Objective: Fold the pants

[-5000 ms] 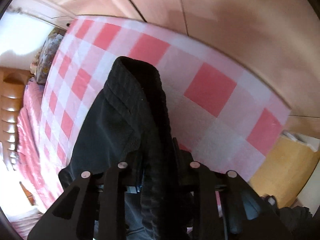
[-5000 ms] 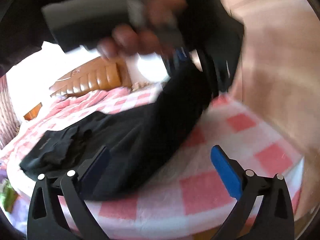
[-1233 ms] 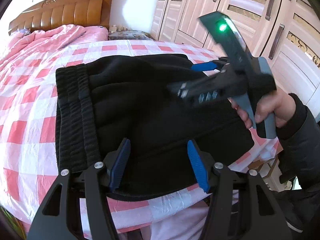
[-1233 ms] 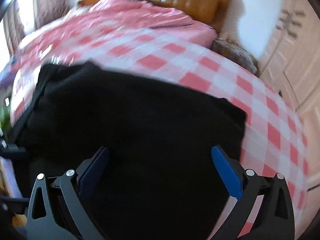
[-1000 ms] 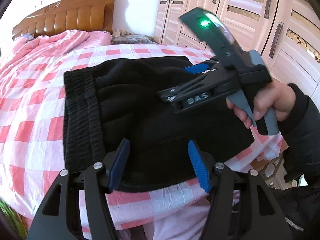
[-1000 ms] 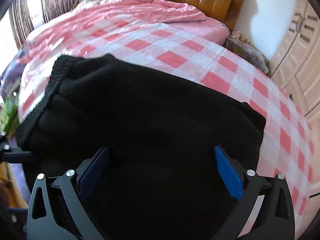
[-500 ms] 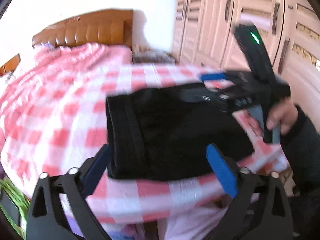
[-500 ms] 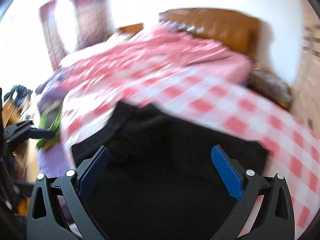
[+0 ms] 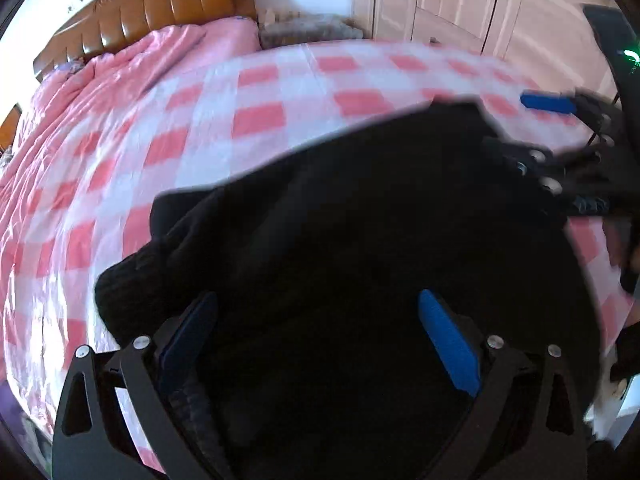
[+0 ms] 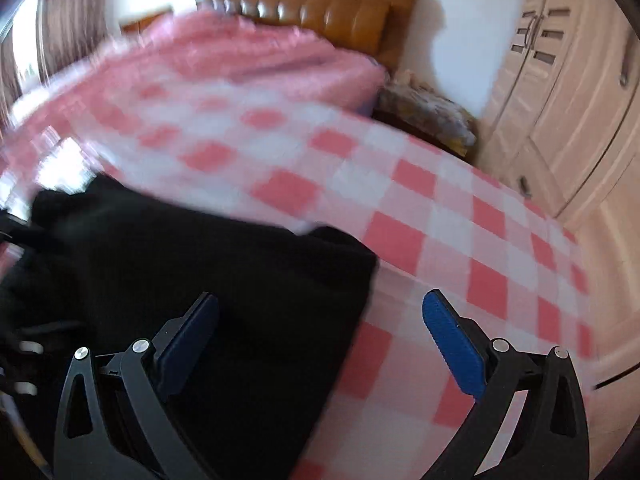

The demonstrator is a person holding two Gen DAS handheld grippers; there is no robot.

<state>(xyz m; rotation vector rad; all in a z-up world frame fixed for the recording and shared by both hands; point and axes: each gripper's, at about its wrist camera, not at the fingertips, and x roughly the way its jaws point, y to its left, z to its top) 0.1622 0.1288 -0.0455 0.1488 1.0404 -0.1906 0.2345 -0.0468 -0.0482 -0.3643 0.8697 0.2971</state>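
Left gripper (image 9: 316, 336) gapes wide with nothing pinched, hovering over folded black fleece pants (image 9: 360, 240) lying on the pink-and-white checked bed sheet (image 9: 256, 120) near the bed's edge. Right gripper (image 10: 320, 336) also spread wide and empty, over the pants' right edge, sheet beneath. Orange padded headboard (image 10: 320, 8) behind; frames blurred.
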